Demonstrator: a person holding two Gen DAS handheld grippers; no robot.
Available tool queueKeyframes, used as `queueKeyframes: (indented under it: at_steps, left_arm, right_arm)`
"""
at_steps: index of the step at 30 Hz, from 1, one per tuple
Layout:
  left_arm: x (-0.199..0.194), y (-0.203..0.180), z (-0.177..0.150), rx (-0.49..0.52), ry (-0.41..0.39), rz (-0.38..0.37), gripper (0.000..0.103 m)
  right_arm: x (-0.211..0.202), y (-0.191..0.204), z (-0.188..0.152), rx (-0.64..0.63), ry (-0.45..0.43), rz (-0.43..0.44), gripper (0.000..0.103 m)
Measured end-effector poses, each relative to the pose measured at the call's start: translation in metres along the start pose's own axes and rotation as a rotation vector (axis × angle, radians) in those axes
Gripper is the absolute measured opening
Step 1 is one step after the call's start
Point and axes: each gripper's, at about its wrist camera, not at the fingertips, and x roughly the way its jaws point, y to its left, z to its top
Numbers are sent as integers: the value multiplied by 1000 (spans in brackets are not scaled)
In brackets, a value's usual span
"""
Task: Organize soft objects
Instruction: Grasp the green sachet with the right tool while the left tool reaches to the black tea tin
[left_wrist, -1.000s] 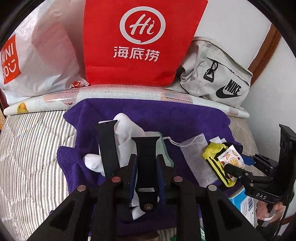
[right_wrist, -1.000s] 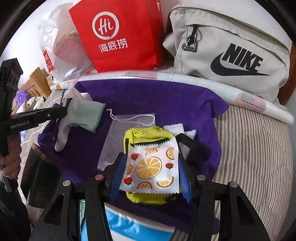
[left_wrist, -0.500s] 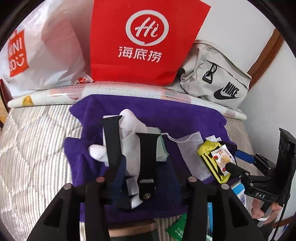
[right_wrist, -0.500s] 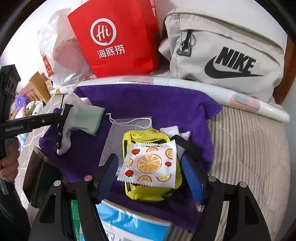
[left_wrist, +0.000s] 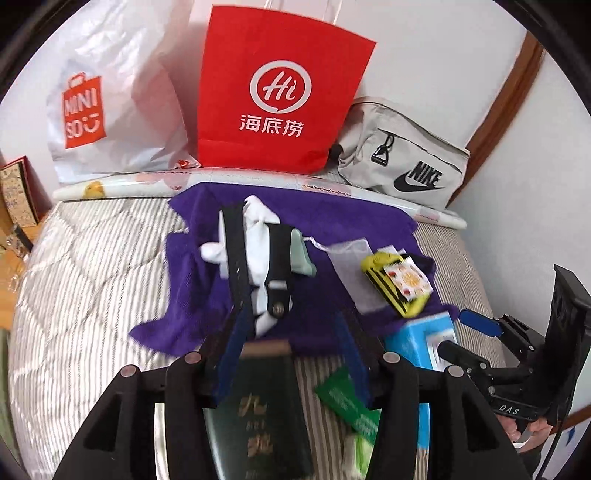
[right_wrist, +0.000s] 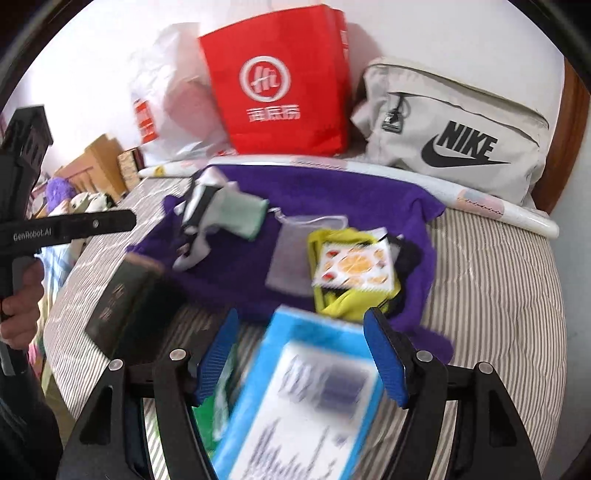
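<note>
Letting go on both sides and backing away from the purple towel (left_wrist: 332, 221). Starting left with the left gripper (left_wrist: 291, 325): clamped a second ago on the black strap (left_wrist: 279, 258) and white sock (left_wrist: 255, 240), now clear of them, jaws opening with nothing pinched between, only a dark green book (left_wrist: 266, 417) lying underneath on the striped bedding (left_wrist: 92, 280). Left behind on the towel's left part: sock and strap in a loose heap, touching. Further right, a mesh pouch (left_wrist: 351, 258) lying flat, then the yellow pouch (left_wrist: 384, 284) with the orange-print sachet (left_wrist: 406, 277) resting on top, near the towel's right edge. Last, the right gripper (right_wrist: 301, 314): closed around sachet and pouch a second ago, now spread wide and empty, drawn back above a blue box (right_wrist: 314, 387). Judging from this, two placements finished and the soft things gathered on the towel; likely time to fetch another, though which cannot be told.
</note>
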Motion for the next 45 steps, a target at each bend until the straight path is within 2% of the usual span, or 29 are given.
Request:
queueKeyframes:
  at_steps: [4,6,11,15,25,29,38,40,42,45]
  left_arm:
    - [-25,3,-21,8,-31,10,49]
    - [-32,6,-31,3,-35,1,49]
    - [-41,16,-59,5,-32,-3,49]
    - [-42,29,-69,-11,-34,-12,49]
    - [-37,53,-69,-7,-24,-66,49]
    - [-41,58,-65,12,-36,-84,49]
    - [-35,73,-69,11,-27,-110,49]
    - [-32,76,-70,8,-19,-110,49]
    - [-30,78,-72,7,-13,-111,49]
    - [-28,82,-74,5,-6,-113,49]
  right_arm:
    - [-16,25,-17,-14,-9,37,70]
    - [-19,40,-25,-41,-8,51,62]
    - [-9,78,-46,-121,48,56,48]
    - [7,94,-52,-145,97,26,46]
    - [45,109,-50,-161,212,-99,46]
    - [59,114,-46,-179,255,-188,46]
    - [77,115,-51,-183,305,-229,46]
    - [79,114,-50,-173,298,-228,44]
    - [77,112,-48,-162,290,-227,29]
    - [70,110,-46,-141,271,-196,28]
